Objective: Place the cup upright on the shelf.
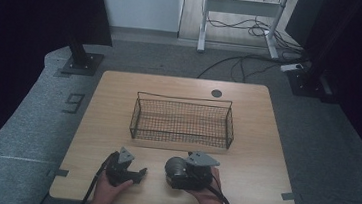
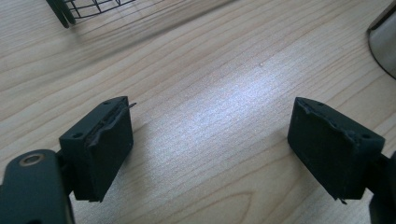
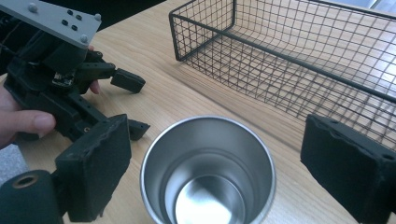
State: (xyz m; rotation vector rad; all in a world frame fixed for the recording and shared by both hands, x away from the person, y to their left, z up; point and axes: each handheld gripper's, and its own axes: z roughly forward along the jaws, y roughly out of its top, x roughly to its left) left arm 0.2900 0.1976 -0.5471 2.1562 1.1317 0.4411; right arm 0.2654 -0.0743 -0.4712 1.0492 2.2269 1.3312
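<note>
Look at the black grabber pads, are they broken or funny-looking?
A bit worn. In the left gripper view, the left gripper has rubber pads frayed and peeling along their edges, with a loose sliver sticking out at the top. Otherwise, the steel cup stands upright and empty, and the wire basket sits straight on the table.

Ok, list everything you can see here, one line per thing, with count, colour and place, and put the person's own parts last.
steel cup: one, silver, upright on the table's near side, between the right gripper's jaws, pads not pressing it
wire basket: one, black, middle of the table, nothing inside
table: one, light wood, centre of the high view
cables: several, dark, on the floor beyond the table
left gripper: one, black, near side, jaws open over bare wood
right gripper: one, black, near side, jaws open around the cup
hands: two, holding the grippers at the near edge
</note>
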